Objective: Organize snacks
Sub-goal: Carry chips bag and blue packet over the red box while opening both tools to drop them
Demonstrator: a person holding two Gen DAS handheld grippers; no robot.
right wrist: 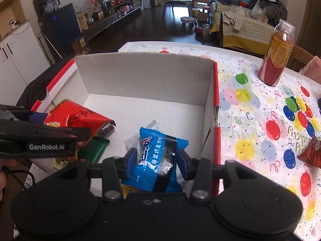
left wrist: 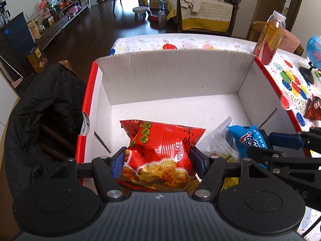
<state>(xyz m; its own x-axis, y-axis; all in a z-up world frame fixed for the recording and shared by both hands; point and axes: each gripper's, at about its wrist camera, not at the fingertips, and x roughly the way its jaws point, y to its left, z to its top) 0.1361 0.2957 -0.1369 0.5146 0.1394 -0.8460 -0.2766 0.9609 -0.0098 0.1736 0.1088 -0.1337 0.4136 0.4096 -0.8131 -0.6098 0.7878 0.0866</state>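
My left gripper (left wrist: pixel 156 160) is shut on a red rice-cracker bag (left wrist: pixel 162 142) and holds it over the near part of the white cardboard box (left wrist: pixel 172 74). My right gripper (right wrist: pixel 157 161) is shut on a blue chocolate snack packet (right wrist: pixel 158 156) inside the same box (right wrist: pixel 144 74). Each gripper shows in the other's view: the right gripper (left wrist: pixel 266 142) with the blue packet (left wrist: pixel 250 140), and the left gripper (right wrist: pixel 38 120) with the red bag (right wrist: pixel 78 116). A clear wrapper (left wrist: pixel 220 138) and a green packet (right wrist: pixel 94 148) lie on the box floor.
A tea bottle (right wrist: pixel 276 54) stands on the balloon-print tablecloth (right wrist: pixel 260 104) right of the box. A small red snack bag (right wrist: pixel 311 152) lies on the cloth at the right edge. A globe (left wrist: pixel 315 54) stands at the far right. A chair with a black jacket (left wrist: pixel 46 104) stands left of the box.
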